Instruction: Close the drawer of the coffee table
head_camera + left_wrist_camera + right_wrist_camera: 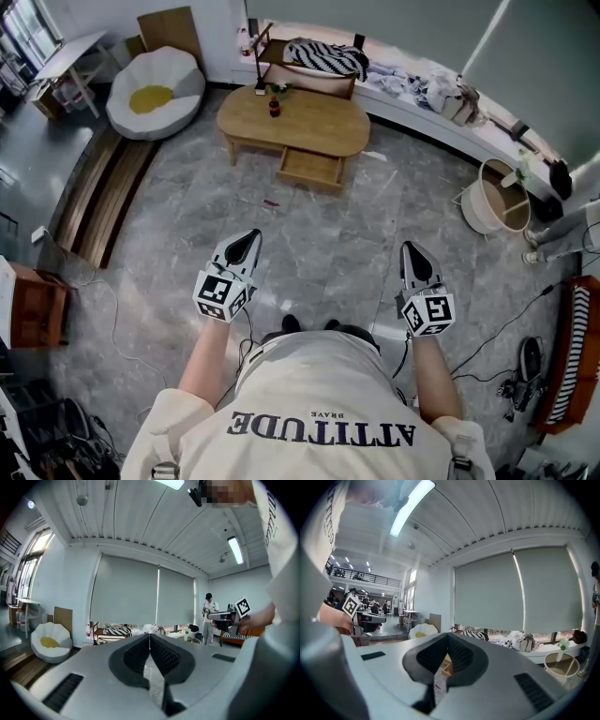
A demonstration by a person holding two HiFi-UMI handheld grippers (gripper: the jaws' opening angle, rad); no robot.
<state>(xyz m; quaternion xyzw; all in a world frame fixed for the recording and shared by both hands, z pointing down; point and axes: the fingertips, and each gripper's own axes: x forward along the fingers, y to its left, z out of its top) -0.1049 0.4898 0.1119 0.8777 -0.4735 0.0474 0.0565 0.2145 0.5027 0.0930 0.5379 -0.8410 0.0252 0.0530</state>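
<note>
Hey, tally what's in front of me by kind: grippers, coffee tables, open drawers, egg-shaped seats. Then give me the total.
Grippers: 2, the left gripper and the right gripper
Coffee table: 1
Open drawer: 1
Egg-shaped seat: 1
Total: 5

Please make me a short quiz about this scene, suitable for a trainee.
1. True or false: the drawer of the coffee table is already shut.
2. What do the left gripper and the right gripper hold? A) a cup B) nothing C) a cloth
3. Fill in: a small dark ___ stands on the table top.
Key: 1 false, it is pulled out; 2 B, both are shut and empty; 3 bottle.
</note>
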